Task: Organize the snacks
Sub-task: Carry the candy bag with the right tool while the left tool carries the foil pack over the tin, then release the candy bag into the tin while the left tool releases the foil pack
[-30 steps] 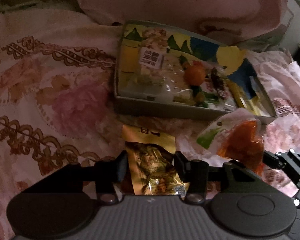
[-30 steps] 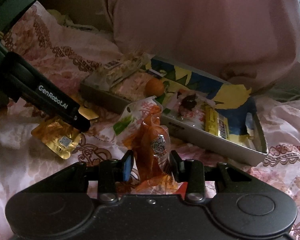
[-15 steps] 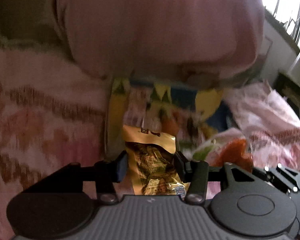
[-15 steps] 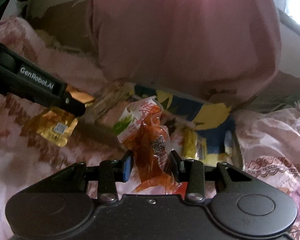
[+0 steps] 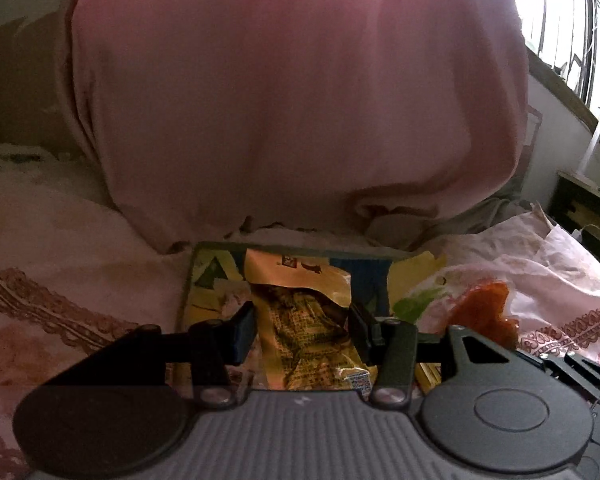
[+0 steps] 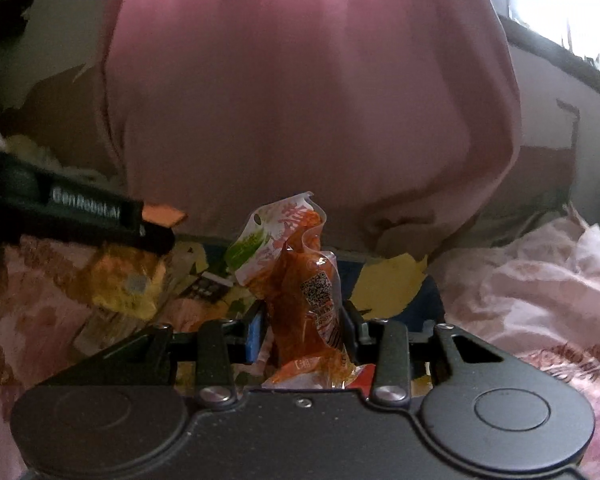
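Note:
My left gripper is shut on a gold snack packet, lifted in front of the snack box. To its right in the same view hangs the orange snack pouch. In the right wrist view my right gripper is shut on that orange pouch, upright between the pads. The left gripper's black arm crosses the left side there, with the gold packet beneath it. The box's yellow and blue wall shows behind the pouch, its contents mostly hidden.
A large pink pillow fills the space behind the box. Floral pink bedding lies all around. A bright window is at the upper right, with a dark piece of furniture beside the bed.
Both grippers rose off the bedding with their packets and tipped up toward the pillow. The box, seen from above before, now sits low and largely hidden behind the held packets.

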